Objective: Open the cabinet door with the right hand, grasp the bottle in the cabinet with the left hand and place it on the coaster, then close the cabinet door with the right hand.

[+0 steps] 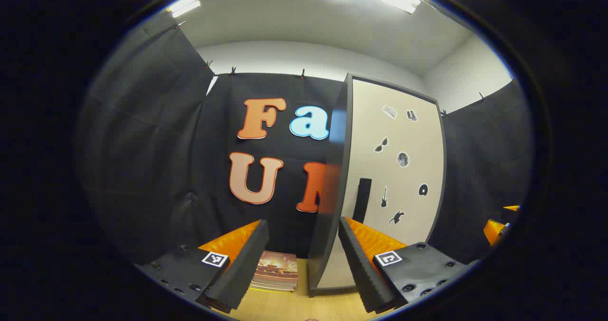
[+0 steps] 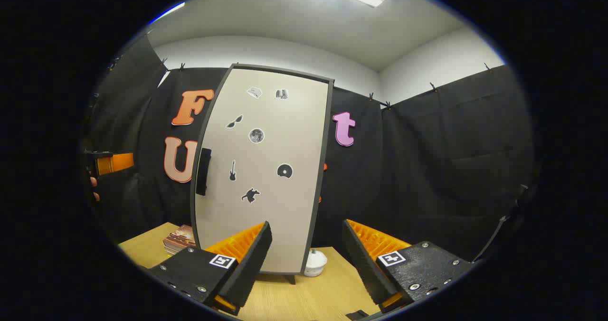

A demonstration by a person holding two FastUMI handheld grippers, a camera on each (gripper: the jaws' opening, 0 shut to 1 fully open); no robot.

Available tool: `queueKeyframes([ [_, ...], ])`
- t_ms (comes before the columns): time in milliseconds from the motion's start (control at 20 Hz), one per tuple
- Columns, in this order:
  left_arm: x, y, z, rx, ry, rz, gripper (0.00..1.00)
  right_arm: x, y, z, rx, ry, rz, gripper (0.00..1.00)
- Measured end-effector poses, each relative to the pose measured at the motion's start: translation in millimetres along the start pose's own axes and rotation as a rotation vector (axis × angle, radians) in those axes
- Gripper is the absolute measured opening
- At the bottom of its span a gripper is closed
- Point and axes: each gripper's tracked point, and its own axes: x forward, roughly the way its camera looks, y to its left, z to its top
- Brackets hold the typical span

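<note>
**Door shut, handle up and to the left of the right gripper**

At the back of the desk [image 2: 294, 297] stands the cabinet, its door [image 2: 266, 169] closed and facing the right gripper [image 2: 306, 259], whose jaws are spread apart with nothing between them. The dark handle [image 2: 204, 171] runs upright along the door's left edge, above and left of those jaws, well apart. The left gripper [image 1: 304, 259] is likewise released and empty, looking past the door's handle-side edge, a stack of books [image 1: 275, 271] beyond it. The bottle presumably sits behind the door, hidden. The right gripper looks the likelier one to reach the handle.
</note>
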Motion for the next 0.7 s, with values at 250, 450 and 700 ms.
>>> queueKeyframes([
  [250,-7.6,-16.1,12.2,0.008,-0.012,0.012,0.96,11.5,-4.7,1.2,0.016,-0.016,0.066,0.93],
  [450,-15.1,-34.8,2.8,0.050,0.005,0.008,0.96,17.2,4.1,-1.5,0.020,-0.013,0.140,0.93],
  [700,-19.5,-48.5,-4.1,0.092,0.012,0.012,0.93,25.1,2.0,-6.1,0.042,-0.007,0.169,0.93],
])
